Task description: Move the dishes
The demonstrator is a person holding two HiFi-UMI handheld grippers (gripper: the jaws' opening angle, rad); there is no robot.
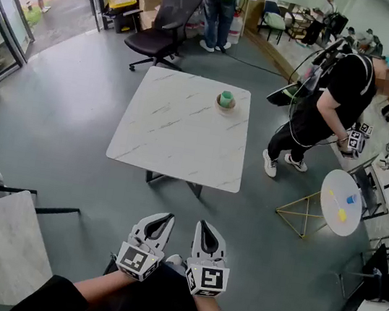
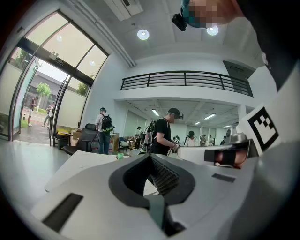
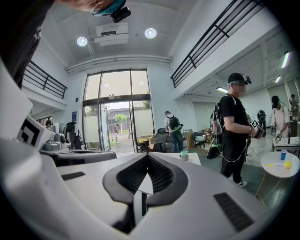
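**Marble table (image 1: 177, 126) bears the cup (image 1: 226, 97) and dish (image 1: 225, 107); both pairs of jaws pressed together**

The white, grey-veined table is seen in the middle of the head view, on a grey floor (image 1: 71, 102). The green cup is set in the tan dish near the table's far right corner.

The left gripper (image 1: 166, 217) and the right gripper (image 1: 203, 225) are held side by side at the bottom of that view, close to the body. They are well apart from the table and pointed toward it.

In the left gripper view the jaws are seen closed tip to tip, with nothing pinched between them. The cup is seen small and far off beyond them, on the table. In the right gripper view the jaws are likewise closed on nothing, and the cup and dish are seen far off, just right of the tips.

A black office chair (image 1: 160, 25) is stood beyond the table's far edge. A person (image 1: 327, 106) in black is bent forward at the right, near a round table (image 1: 335, 192) on which small yellow and blue things are laid. Another marble top (image 1: 0, 252) is seen at the lower left.
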